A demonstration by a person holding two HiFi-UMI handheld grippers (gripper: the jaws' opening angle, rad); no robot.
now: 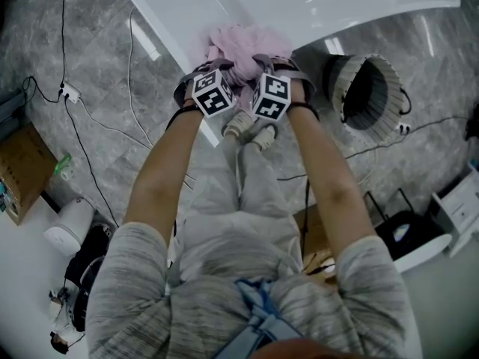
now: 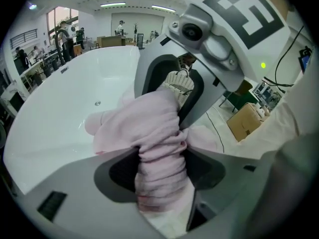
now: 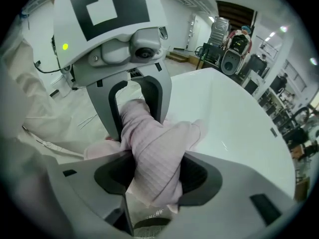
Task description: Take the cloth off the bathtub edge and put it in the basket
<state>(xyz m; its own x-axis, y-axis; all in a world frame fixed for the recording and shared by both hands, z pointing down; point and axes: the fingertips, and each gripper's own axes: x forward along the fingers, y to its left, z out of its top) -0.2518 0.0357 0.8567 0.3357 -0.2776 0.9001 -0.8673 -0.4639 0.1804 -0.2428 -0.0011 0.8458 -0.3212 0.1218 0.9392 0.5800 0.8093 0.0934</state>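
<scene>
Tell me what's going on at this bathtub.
A person is working with two handheld grippers. The left gripper and the right gripper are both clamped on a bunched pink cloth that rests on the white bathtub edge. It has not been carried off yet. The basket stands on the floor to the person's right, with none of the cloth in it.

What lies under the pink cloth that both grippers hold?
The white bathtub edge lies under the pink cloth. The part right beneath it is covered, so nothing there can be seen.
</scene>
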